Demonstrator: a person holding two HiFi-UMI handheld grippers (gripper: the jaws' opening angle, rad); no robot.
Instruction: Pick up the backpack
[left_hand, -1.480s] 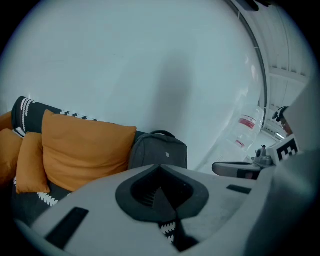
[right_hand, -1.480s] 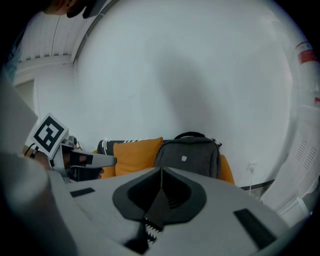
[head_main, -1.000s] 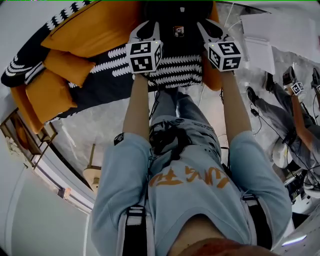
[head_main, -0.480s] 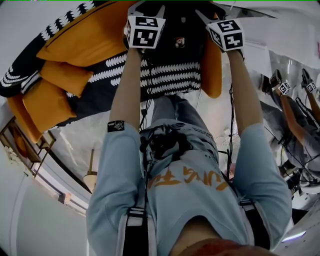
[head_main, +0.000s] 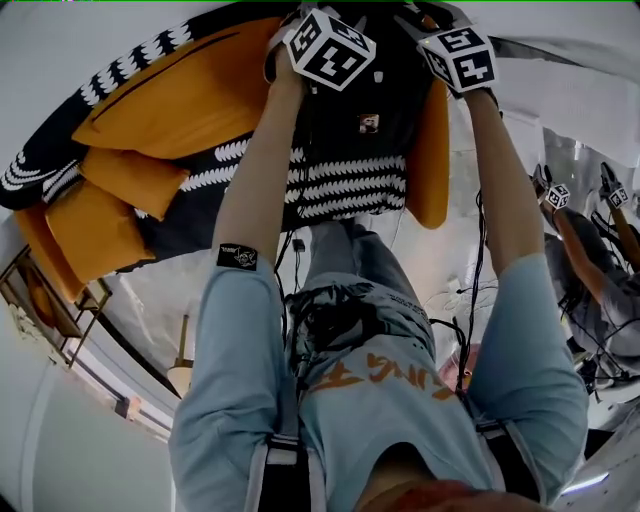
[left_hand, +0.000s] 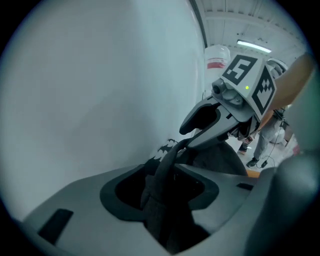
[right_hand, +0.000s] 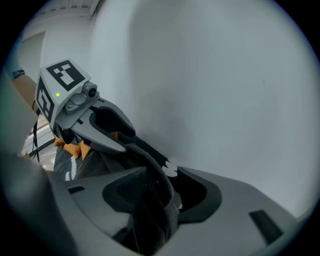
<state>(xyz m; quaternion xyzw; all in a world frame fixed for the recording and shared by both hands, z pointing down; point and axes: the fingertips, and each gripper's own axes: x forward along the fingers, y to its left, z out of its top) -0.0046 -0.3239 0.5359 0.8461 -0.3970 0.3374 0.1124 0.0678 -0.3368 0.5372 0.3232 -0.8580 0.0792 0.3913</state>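
Black fabric backpack (head_main: 365, 95) far centre on sofa, between orange cushions (head_main: 190, 95). Left gripper (left_hand: 171, 172), right gripper (right_hand: 161, 179): jaws wide apart, dark webbing strap (left_hand: 161, 202) loose between each, nothing pinched. Next: seat straps deep, close both together, lift evenly.

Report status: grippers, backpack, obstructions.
Left gripper open, black strap between jaws, unclamped. Right gripper same. Backpack on sofa. No obstruction seen.
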